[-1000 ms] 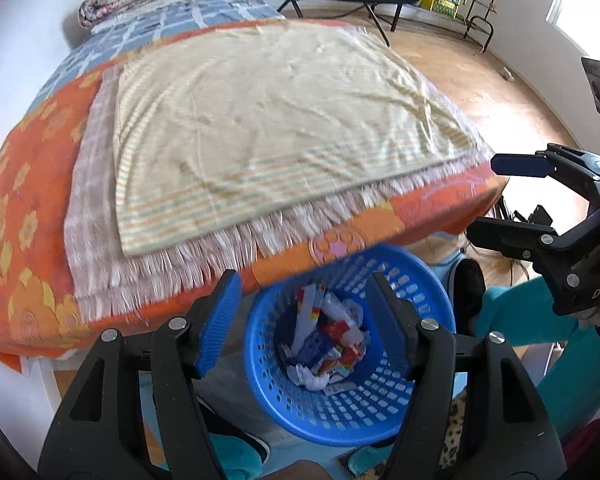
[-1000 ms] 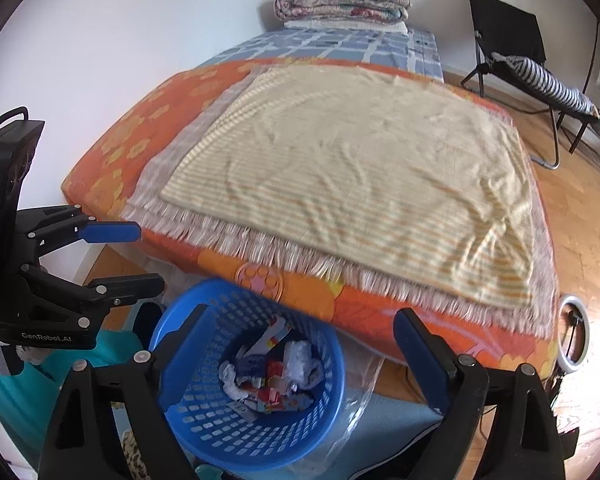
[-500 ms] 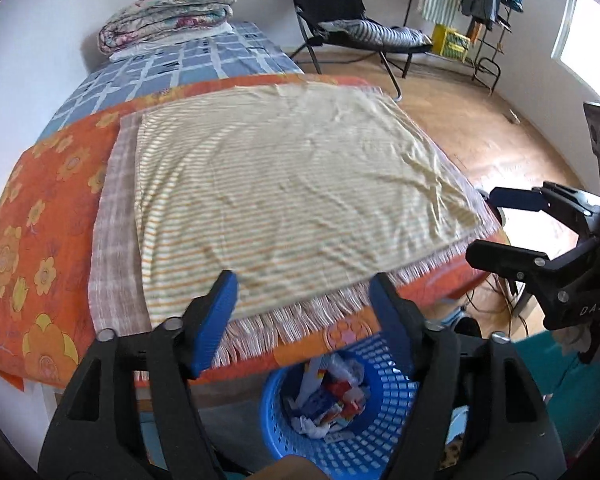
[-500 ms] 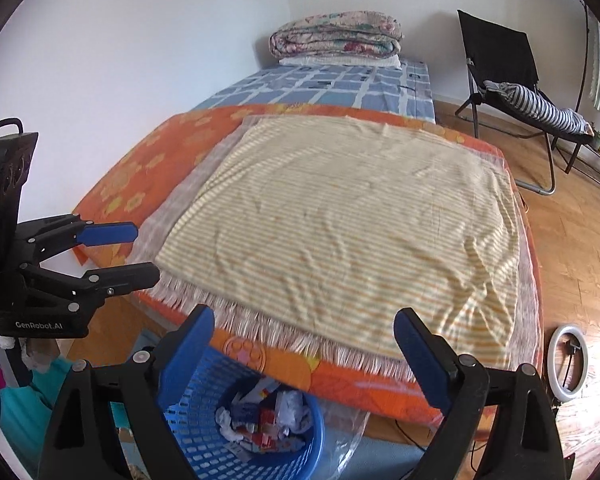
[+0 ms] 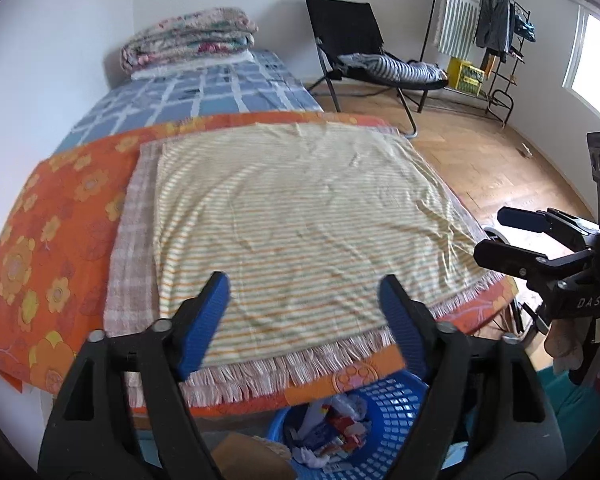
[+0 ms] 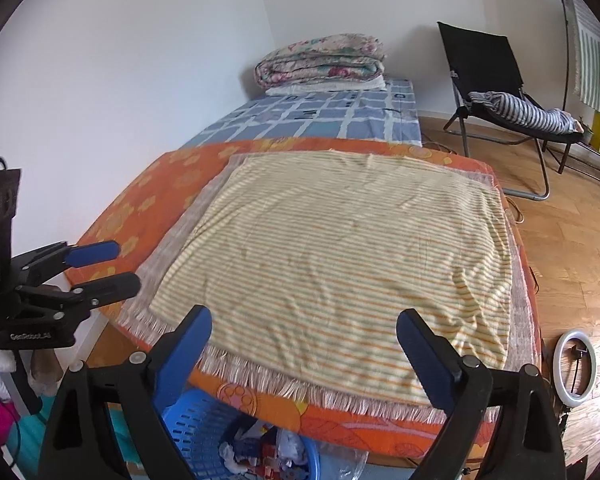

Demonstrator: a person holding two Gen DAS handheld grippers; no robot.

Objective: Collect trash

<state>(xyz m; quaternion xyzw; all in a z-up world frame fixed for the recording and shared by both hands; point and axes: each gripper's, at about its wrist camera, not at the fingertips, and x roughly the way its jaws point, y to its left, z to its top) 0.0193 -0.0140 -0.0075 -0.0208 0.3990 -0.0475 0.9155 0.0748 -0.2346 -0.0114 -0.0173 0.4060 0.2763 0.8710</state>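
Basket (image 5: 396, 396) lower now, half cut off

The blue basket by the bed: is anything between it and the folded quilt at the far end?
Yes: both views show bedding between blue basket and folded quilt: striped cloth, then blue checked sheet.

A round blue plastic basket (image 5: 384, 400) with slotted walls stands upright on the floor at the bottom centre of the frame, partly tucked under the bed's edge. Crumpled wrappers and paper scraps (image 5: 332, 432), white, red and blue, lie heaped inside it.
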